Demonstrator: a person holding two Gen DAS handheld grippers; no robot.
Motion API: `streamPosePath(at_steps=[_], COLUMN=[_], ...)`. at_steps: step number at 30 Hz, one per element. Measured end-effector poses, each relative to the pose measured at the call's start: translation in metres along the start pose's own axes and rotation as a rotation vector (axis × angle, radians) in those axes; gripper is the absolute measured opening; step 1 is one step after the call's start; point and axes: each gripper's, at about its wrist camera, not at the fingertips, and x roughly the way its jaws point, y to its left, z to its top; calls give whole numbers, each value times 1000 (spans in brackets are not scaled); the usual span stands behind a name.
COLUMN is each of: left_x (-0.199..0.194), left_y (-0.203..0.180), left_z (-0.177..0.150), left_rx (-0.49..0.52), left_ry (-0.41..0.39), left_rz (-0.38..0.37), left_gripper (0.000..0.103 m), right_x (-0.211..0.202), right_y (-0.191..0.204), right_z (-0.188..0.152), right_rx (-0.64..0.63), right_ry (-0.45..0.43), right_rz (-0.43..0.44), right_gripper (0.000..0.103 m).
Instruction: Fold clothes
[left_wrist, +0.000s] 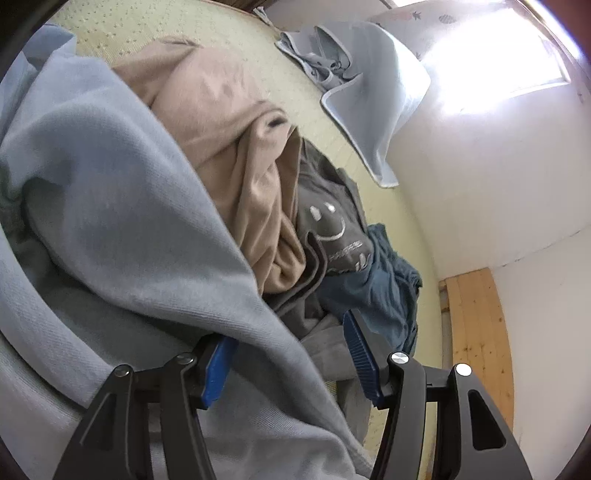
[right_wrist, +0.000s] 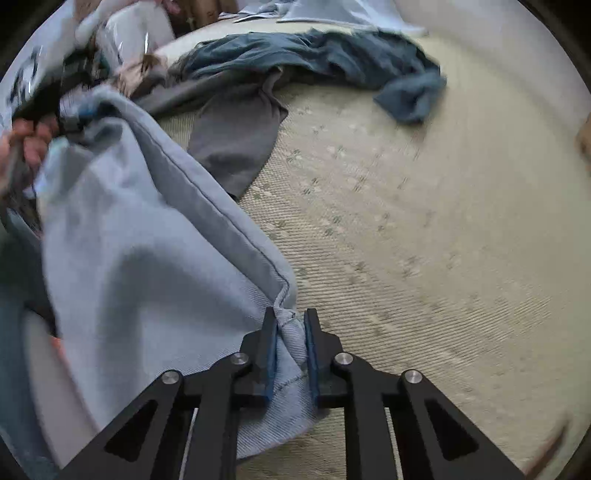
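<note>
A light blue garment (left_wrist: 110, 184) is draped across the left of the left wrist view and runs down between the fingers of my left gripper (left_wrist: 288, 328). Those jaws stand wide apart; the right pad (left_wrist: 360, 354) is clear of the cloth. In the right wrist view my right gripper (right_wrist: 290, 325) is shut on a stitched hem corner of the same light blue garment (right_wrist: 147, 240), just above the pale mat (right_wrist: 424, 221). A hand (right_wrist: 33, 144) shows blurred at the garment's far upper left end.
A heap of clothes lies on the mat (left_wrist: 314, 110): a beige garment (left_wrist: 221, 122), a grey one with a smiley print (left_wrist: 325, 221) and a dark blue one (left_wrist: 380, 280). A light blue blanket (left_wrist: 369, 92) lies farther back. A wooden strip (left_wrist: 476, 332) and white wall border the right.
</note>
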Motion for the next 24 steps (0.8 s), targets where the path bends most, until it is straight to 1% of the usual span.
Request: streamPosePath(at_steps=[2, 4, 8, 10, 11, 13, 15, 17, 18, 19, 21, 22, 24], left_x=[-1, 0, 7, 12, 13, 16, 14, 10, 8, 5, -1, -5, -13], left_y=[0, -1, -9, -14, -16, -20, -22, -21, -20, -19, -18, -17, -16], left_z=[1, 1, -2, -4, -6, -8, -9, -11, -13, -15, -21, -25, -33], left_rx=[-11, -18, 9, 32, 44, 67, 74, 70, 67, 63, 53, 50, 51], left_ry=[-2, 2, 43, 73, 81, 95, 101, 104, 108, 114, 125, 130, 136], left_rz=[-12, -30, -59, -63, -57, -45, -48, -54, -55, -57, -60, -59, -48], left_gripper=[61, 61, 61, 61, 61, 61, 62, 62, 62, 62, 62, 62, 62], right_x=[-9, -18, -34, -25, -17, -6, -8, -24, -34, -40, -51, -52, -54], right_y=[-5, -13, -37, -48, -52, -58, -65, -73, -80, -86, -99, -102, -105], right_z=[-3, -6, 0, 3, 2, -3, -6, -14, -19, -24, -35, -38, -46], right_rx=[-20, -14, 53, 89, 94, 102, 145, 212, 267, 316, 409, 431, 471], right_ry=[-25, -57, -104, -85, -55, -32, -31, -84, -116, -139, -182, -189, -187], right_rz=[-38, -73, -125, -169, -178, -138, -107, -89, -84, -58, -8, 11, 56], right_gripper=[12, 11, 10, 11, 12, 14, 20, 23, 27, 30, 42, 44, 45])
